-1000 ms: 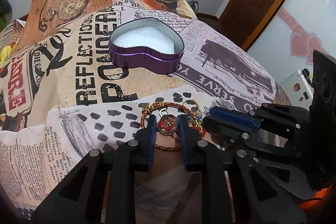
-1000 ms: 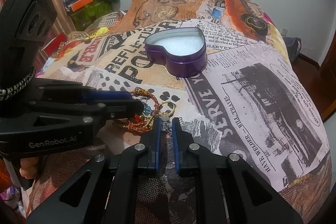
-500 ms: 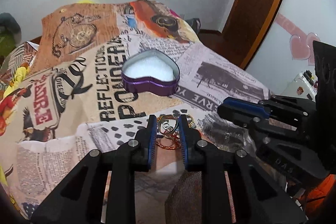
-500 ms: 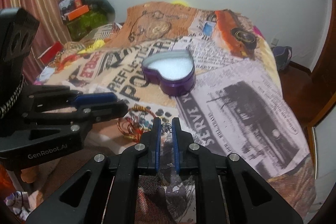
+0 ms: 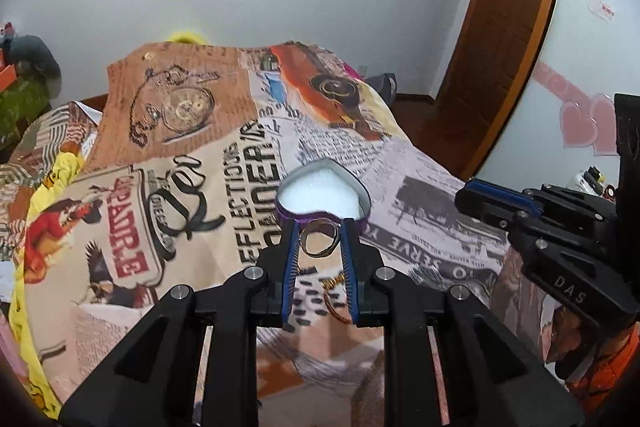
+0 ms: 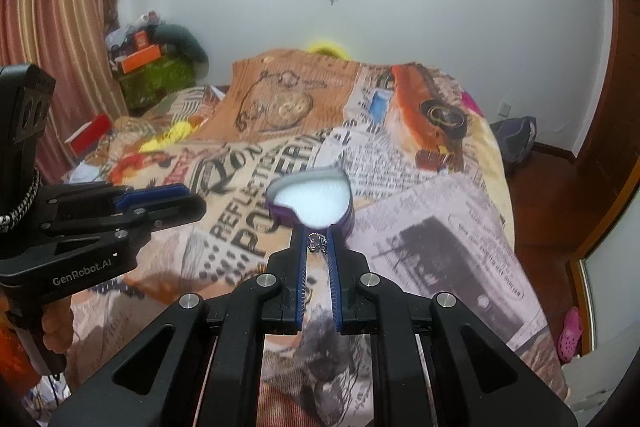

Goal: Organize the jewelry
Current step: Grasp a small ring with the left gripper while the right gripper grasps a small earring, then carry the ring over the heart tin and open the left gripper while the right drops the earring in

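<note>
Both grippers have risen off the bedspread since the earlier frames, each carrying a piece away from the tangle of bangles that lay between them. Nearest in the left wrist view, the left gripper (image 5: 319, 239) has its jaws pinched on a thin gold bangle (image 5: 320, 242), which sits upright between the pads; below it a reddish braided bracelet (image 5: 335, 301) lies on the bedspread (image 5: 208, 227) near its close edge. The right gripper (image 6: 318, 243) is closed almost fully on a small silver piece (image 6: 316, 242), too small to say whether it is a charm or a ring.

Judging by their look, both pieces are very light, hard and smooth, so they will likely slip or swing out of a loose pinch; a firm hold across the bangle's rim, and on the body of the silver piece and not on any loop, seems safest.

Farther on, toward the middle of the bedspread, stands the purple heart-shaped tin (image 5: 322, 193), open, with a white lining. It lies just beyond both sets of fingertips and is the probable place for the jewelry. Soft bedding under it may let it tip if pressed.
</note>
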`<state>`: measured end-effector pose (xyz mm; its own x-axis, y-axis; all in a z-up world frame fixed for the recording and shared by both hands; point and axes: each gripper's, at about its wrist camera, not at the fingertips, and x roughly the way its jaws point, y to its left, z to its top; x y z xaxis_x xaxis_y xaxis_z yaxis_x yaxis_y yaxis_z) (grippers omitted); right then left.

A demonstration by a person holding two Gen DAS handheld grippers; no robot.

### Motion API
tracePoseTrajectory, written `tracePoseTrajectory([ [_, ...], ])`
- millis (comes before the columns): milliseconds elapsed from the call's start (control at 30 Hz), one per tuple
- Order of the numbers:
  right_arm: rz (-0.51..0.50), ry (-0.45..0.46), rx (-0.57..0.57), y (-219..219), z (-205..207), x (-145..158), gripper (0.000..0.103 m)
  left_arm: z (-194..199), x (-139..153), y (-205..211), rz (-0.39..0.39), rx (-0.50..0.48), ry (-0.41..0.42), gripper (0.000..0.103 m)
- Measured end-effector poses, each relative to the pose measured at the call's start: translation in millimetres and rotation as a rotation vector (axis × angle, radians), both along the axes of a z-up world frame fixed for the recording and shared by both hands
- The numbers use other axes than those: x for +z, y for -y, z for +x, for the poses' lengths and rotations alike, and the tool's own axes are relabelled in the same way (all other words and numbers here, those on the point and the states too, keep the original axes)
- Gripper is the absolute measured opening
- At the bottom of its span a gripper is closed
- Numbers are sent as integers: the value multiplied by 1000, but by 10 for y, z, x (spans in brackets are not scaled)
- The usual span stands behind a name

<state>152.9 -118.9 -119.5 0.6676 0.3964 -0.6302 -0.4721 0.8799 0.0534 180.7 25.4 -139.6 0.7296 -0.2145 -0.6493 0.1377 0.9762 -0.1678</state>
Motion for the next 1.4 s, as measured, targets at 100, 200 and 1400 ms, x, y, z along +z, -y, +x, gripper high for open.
tracePoseTrajectory([
  [100,-4,23,-9,-24,56,61,9,71,31,-27,5,6,10,20],
  [200,-7,43,-15,-48,128,110,9,156,53,-39,8,3,20,20],
  [1400,16,-197,96,-278,1142,-520,9,1207,-635,17,7,-34,-146,20],
])
